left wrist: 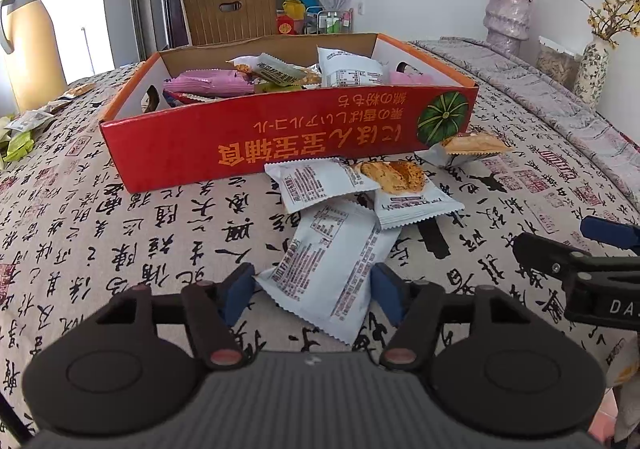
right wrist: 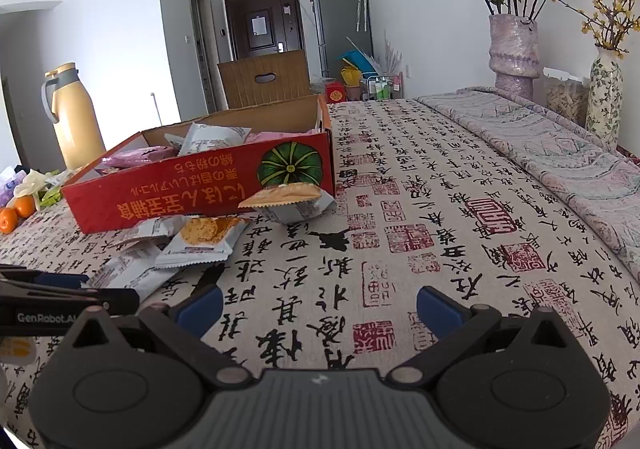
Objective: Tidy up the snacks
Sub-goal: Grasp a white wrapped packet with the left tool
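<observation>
A red cardboard box (left wrist: pixel 280 137) holding several snack packets stands on the calligraphy tablecloth. In front of it lie loose packets: a white one (left wrist: pixel 320 181), a cookie-print one (left wrist: pixel 404 185) and one against the box corner (left wrist: pixel 468 147). Nearest to me, a white snack packet (left wrist: pixel 332 261) lies between the blue pads of my left gripper (left wrist: pixel 313 289), which touch its two side edges. My right gripper (right wrist: pixel 320 309) hovers open over bare cloth to the right of the pile, with nothing between its fingers. It shows at the right edge of the left wrist view (left wrist: pixel 600 249).
A yellow thermos (right wrist: pixel 76 117) and oranges (right wrist: pixel 16 213) sit at the far left, with crumpled wrappers (left wrist: pixel 20 129) nearby. A purple vase (left wrist: pixel 506 13) and a floral vase (left wrist: pixel 592 65) stand at the back right. A folded grey cloth (right wrist: pixel 560 153) runs along the right edge.
</observation>
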A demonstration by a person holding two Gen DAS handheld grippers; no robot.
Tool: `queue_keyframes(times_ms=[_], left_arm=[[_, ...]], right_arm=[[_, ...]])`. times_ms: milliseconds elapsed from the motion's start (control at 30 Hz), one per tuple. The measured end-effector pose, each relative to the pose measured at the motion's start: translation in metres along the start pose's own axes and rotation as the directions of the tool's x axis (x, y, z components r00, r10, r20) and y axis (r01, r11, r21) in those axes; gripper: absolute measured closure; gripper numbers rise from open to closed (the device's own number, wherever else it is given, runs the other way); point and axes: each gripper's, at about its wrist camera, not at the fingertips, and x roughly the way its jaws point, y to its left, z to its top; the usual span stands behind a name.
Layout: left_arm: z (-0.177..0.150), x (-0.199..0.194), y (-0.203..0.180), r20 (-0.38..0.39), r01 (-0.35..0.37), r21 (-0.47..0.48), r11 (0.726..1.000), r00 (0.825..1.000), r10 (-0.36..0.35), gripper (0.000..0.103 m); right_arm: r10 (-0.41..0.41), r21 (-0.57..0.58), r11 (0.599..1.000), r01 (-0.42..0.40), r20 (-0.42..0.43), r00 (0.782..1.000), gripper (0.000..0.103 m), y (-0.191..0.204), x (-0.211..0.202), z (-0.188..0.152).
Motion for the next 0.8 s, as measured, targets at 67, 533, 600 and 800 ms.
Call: queue_keyframes(times_ms=[67,533,600,800], left_arm=[[0.0,-0.002,0.0,0.006,0.0,-0.002,1.0,1.0,0.0,0.042],[-0.001,-0.016,0.01,0.025,0.001,-0.019,1.0,1.0,0.0,0.072],[0.001,-0.015,0.008,0.029,-0.003,-0.019,1.0,1.0,0.004,0.049],[0.009,-0.007,-0.003,0.026,0.008,0.002,1.0,1.0,-0.008,0.032]], right_arm=[[-0.001,0.0,1.0,0.001,0.0,1.0,0.0,0.0,0.0,0.0],[-0.003,-0.012,1.0,0.003,0.002,1.0,0.0,0.005,-0.004,0.0],[-0.004,-0.011,1.0,0.004,0.002,1.0,0.0,0.005,-0.003,0.0],[-0.006,-0.003,1.0,0.006,-0.001,1.0,0.0,0.001,-0.002,0.0]])
